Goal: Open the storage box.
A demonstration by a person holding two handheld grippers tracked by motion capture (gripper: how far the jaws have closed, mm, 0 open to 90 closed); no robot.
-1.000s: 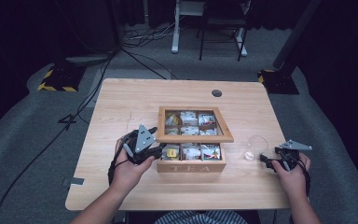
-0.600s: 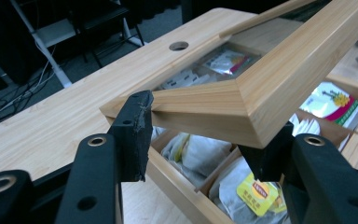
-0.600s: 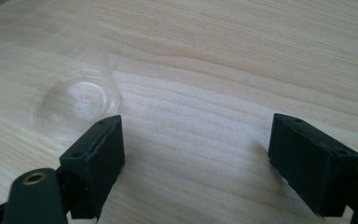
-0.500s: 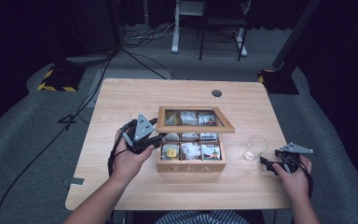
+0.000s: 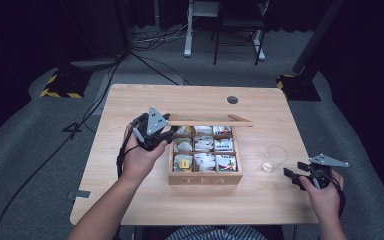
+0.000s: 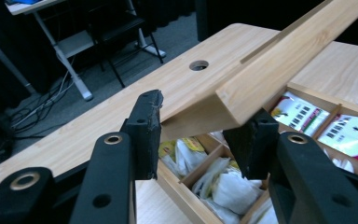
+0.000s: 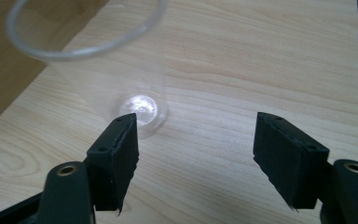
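Pinching the left corner of the wooden lid, the left gripper is holding it raised over the tea box at table centre. At four o'clock, the right gripper, jaws spread but just closing slightly, is hovering beside a clear cup.

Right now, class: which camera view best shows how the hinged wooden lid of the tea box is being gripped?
The left gripper view: the wooden lid fills the frame, its corner clamped by the left gripper. The high view shows the lid small, lifted over the tea box. In the right gripper view, only a brown blur at the upper left, perhaps the box.
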